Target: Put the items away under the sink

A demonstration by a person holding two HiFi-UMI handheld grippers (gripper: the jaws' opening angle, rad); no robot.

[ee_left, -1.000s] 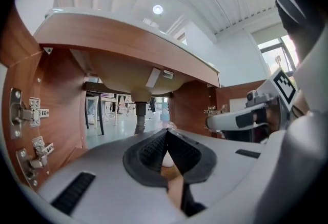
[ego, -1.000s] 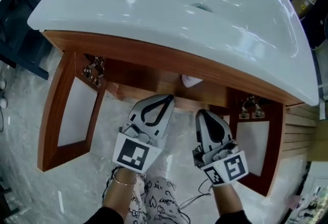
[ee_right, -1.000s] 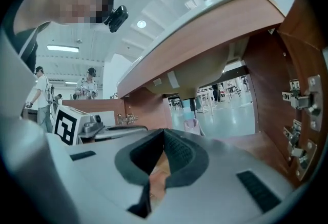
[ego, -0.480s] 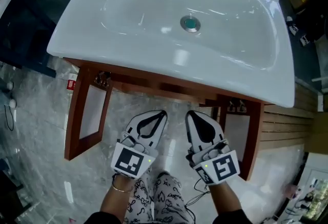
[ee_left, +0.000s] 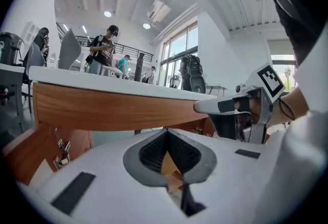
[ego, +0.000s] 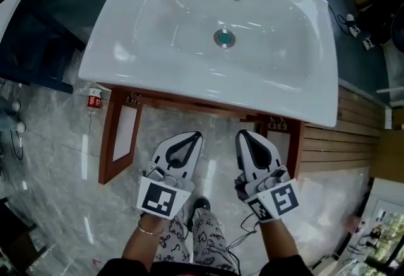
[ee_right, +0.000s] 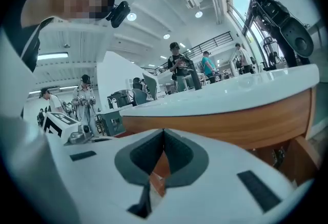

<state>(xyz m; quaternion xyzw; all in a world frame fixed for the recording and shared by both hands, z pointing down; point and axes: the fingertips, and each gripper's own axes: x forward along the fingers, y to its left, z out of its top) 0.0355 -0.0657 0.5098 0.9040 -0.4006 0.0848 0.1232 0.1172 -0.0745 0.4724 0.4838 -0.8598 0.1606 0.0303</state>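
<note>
facing the sink [ego: 158, 54] edge, left claw [ego: 194, 136] and right claw [ego: 243, 134] closed.

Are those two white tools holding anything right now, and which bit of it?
Nothing. The left tool and the right tool are both shut, with nothing between their jaws.

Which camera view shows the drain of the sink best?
The head view: it looks down into the sink, so the drain shows whole. Both gripper views see only the sink's front edge from the side; the drain is hidden there.
</note>
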